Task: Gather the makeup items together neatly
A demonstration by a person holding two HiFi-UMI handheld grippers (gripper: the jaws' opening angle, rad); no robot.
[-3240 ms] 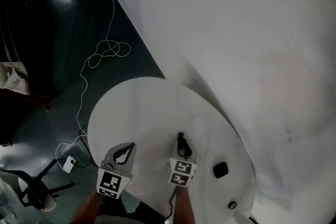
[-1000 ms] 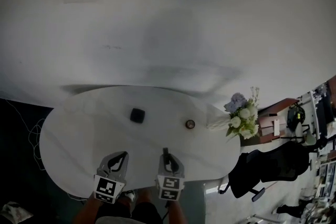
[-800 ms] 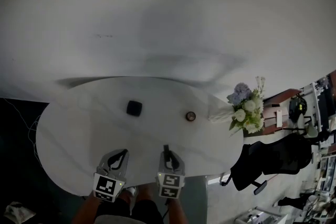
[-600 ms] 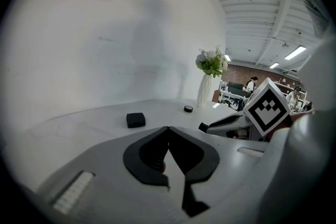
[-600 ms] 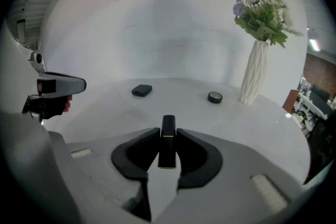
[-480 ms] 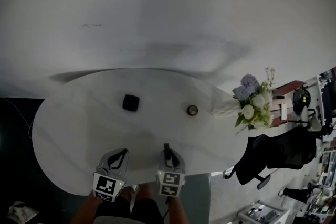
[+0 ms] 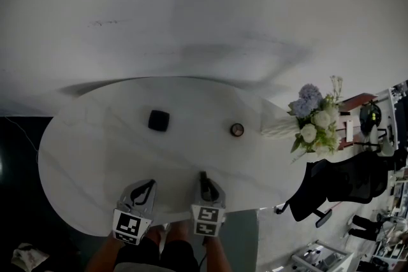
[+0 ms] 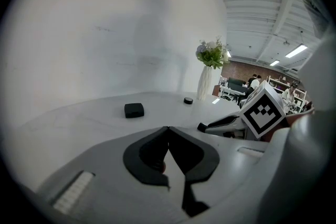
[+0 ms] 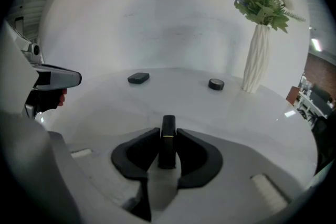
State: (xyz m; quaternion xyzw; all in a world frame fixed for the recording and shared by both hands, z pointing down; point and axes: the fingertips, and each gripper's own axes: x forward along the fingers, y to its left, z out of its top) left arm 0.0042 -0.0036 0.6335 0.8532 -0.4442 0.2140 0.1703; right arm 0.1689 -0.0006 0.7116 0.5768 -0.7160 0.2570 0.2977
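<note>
My view swings round: white oval table (image 7: 89,156) now broadside before me, black square compact (image 7: 159,120) ahead, white vase of flowers (image 7: 276,130) newly at right.

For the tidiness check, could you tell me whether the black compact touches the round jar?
Apart: head view shows bare table between compact and jar.

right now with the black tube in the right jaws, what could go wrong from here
1. The black tube stands upright in the right gripper, pinched between its jaws. If it is set down on end, it may topple and roll across the smooth table.
2. The round jar sits close to the tall vase. A reach for the jar could knock the vase over.
</note>
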